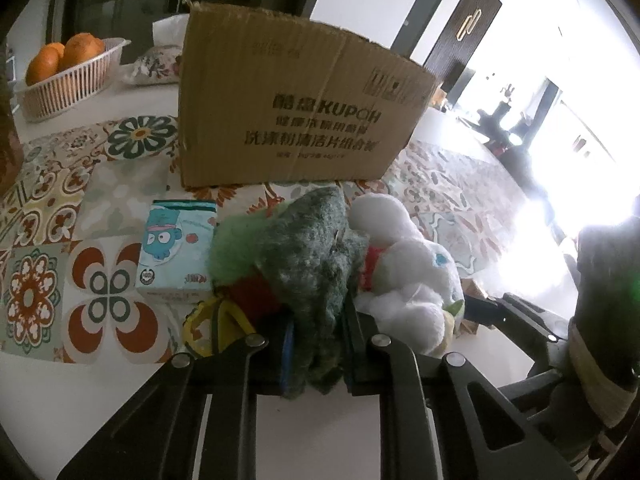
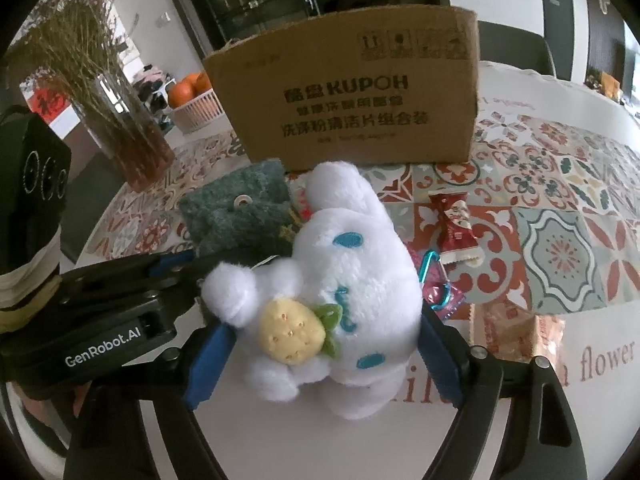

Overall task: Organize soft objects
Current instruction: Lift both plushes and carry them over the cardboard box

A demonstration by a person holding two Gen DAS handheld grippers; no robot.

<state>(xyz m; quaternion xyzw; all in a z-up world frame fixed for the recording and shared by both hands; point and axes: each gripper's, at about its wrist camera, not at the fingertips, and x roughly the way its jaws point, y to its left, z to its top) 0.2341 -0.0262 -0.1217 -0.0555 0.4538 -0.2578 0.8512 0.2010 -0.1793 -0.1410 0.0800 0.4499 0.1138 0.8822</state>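
A white plush toy [image 2: 344,280] with blue spots and a yellow strawberry lies on the table in front of the cardboard box [image 2: 352,100]. My right gripper [image 2: 320,344] has its blue-padded jaws around the plush's sides, closed on it. A green fuzzy pouch [image 1: 316,264] with a snap button lies just left of the plush; my left gripper [image 1: 316,344] is shut on its near end. The pouch also shows in the right wrist view [image 2: 236,212], with the left gripper beside it. The white plush shows in the left wrist view [image 1: 404,268].
A tissue pack [image 1: 176,252] lies left of the pouch. A red snack wrapper [image 2: 456,224], a blue carabiner [image 2: 432,268] and a pink packet lie right of the plush. A basket of oranges [image 1: 68,76] and a vase of dried stems [image 2: 132,136] stand behind.
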